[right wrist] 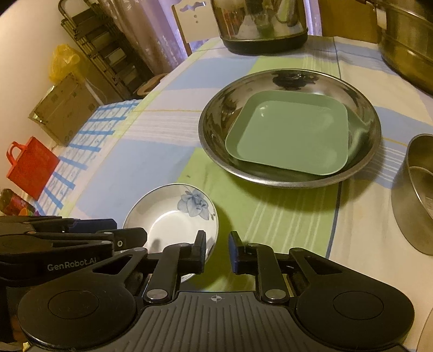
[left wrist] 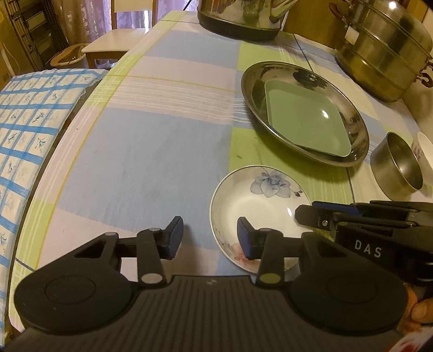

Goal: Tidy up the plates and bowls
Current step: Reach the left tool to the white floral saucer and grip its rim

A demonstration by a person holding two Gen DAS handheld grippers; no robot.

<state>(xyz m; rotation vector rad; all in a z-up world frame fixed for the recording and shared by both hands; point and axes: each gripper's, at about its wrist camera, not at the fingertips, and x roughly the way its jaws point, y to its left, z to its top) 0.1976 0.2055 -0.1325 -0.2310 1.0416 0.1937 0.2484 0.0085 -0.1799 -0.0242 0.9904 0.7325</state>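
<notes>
A white floral saucer [left wrist: 259, 205] lies on the checked tablecloth; it also shows in the right wrist view [right wrist: 173, 214]. Behind it a large steel plate [left wrist: 351, 108] holds a green square plate [left wrist: 303, 119], both also in the right wrist view: the steel plate [right wrist: 216, 108] and the green plate [right wrist: 289, 132]. My left gripper [left wrist: 209, 237] is open, straddling the saucer's left rim. My right gripper [right wrist: 217, 250] is open with the saucer's right rim between its fingers; it shows from the side in the left wrist view [left wrist: 311, 214].
A steel bowl [left wrist: 397, 168] and a white cup [left wrist: 425, 151] stand at the right. A steel kettle [left wrist: 240, 16] and a stacked steamer pot [left wrist: 384, 46] stand at the back. A blue checked cloth [left wrist: 27, 130] lies off the table's left edge.
</notes>
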